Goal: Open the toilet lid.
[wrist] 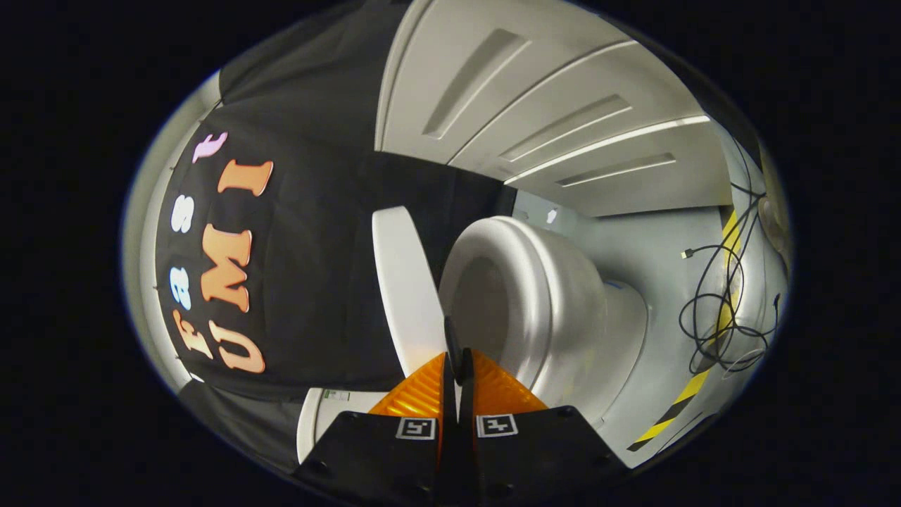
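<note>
**Toilet lid raised, gripper fingers pressed together**

Toilet lid (405, 289) stands lifted away from the seat ring (524, 282), set against the booth's black cloth wall, just ahead of the fingers. The gripper (457, 366) has its fingers drawn nearly together, with nothing between them; their tips lie at the gap between lid and bowl (486, 310). Beyond the toilet, a tangle of black cable (711, 310) lies on the grey floor (654, 260) beside yellow-black hazard tape (679, 401).
</note>
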The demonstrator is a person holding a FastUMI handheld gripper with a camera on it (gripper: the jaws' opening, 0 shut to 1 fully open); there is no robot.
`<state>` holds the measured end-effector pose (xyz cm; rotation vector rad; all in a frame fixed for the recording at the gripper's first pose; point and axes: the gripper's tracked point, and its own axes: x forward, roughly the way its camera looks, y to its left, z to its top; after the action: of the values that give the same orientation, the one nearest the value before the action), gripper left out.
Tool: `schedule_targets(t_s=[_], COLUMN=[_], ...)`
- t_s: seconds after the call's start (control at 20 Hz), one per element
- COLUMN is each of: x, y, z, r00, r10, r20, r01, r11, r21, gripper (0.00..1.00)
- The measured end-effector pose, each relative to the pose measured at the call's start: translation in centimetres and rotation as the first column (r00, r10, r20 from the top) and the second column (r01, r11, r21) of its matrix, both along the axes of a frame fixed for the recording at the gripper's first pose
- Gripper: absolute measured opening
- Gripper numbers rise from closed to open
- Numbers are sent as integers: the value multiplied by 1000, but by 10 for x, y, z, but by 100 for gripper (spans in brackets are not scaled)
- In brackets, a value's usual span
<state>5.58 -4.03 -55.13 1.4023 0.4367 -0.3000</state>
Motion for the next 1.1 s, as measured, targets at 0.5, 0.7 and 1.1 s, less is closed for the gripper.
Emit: schedule_targets(t_s=[0.5,0.7,1.1], x=[32,38,47], y=[41,57,100], z=[98,116,151], r00=[986,970,930], r10=[140,236,367], r20=[91,64,27], r01=[-108,-188,-281], r11=[949,887,756], r21=[-296,-422,-592], gripper=[7,7,7])
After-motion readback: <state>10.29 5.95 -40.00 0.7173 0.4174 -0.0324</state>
